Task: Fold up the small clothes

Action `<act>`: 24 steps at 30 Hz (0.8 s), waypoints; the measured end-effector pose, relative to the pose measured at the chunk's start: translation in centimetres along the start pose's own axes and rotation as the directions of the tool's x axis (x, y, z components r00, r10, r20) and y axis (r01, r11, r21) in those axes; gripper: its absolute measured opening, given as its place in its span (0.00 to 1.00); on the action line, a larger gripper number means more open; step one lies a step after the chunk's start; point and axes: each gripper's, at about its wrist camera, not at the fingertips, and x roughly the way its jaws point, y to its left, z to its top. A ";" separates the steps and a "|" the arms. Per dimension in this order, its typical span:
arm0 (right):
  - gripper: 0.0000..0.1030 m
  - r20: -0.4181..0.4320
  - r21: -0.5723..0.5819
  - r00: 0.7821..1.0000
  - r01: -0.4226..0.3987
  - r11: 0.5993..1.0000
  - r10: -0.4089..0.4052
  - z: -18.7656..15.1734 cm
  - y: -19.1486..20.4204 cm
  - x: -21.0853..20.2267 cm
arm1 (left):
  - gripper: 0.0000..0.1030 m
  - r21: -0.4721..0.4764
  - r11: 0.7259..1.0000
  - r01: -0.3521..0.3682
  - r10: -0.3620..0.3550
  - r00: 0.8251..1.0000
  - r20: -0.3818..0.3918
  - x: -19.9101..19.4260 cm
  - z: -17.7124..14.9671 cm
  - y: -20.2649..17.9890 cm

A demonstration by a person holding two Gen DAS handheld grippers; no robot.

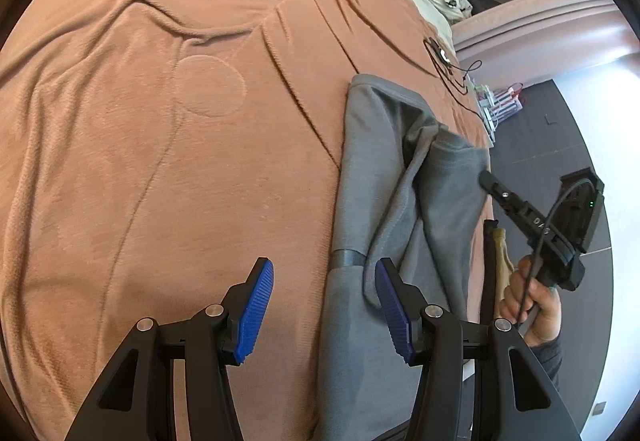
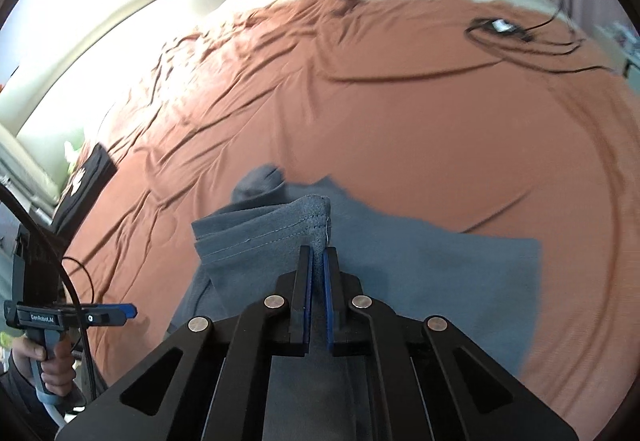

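On the rust-brown blanket (image 1: 168, 145) a grey garment (image 1: 372, 201) is spread near the bed's edge, its long axis running from six to twelve o'clock in the left wrist view. The left gripper (image 1: 324, 305) is held released, nothing between its blue pads; the cloth lies just at its one o'clock. The right gripper (image 2: 319, 273) is clenched on a stitched hem corner of the garment (image 2: 276, 233) (lifted off the layer below), so this hand is judged nearer for the fold. No containers are seen.
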 end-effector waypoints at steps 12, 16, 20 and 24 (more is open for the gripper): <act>0.01 0.066 0.166 0.981 0.168 0.972 -0.181 -2.5 -3.0 -4.0 | 0.53 0.021 1.000 -0.013 0.014 1.000 -0.022 1.6 0.0 -1.2; 0.01 0.039 0.199 0.979 0.189 0.962 -0.201 -2.7 -3.6 -3.0 | 0.53 0.021 1.000 -0.021 0.021 0.999 -0.029 1.8 -0.2 -1.3; 0.01 0.016 0.219 0.977 0.206 0.954 -0.215 -2.8 -4.3 -2.4 | 0.53 0.019 0.999 -0.033 0.033 0.999 -0.034 2.0 -0.2 -1.2; 0.02 -0.025 0.250 0.978 0.207 0.946 -0.208 -2.5 -4.8 -1.2 | 0.53 0.019 0.999 -0.045 0.046 0.998 -0.038 2.2 -0.2 -1.2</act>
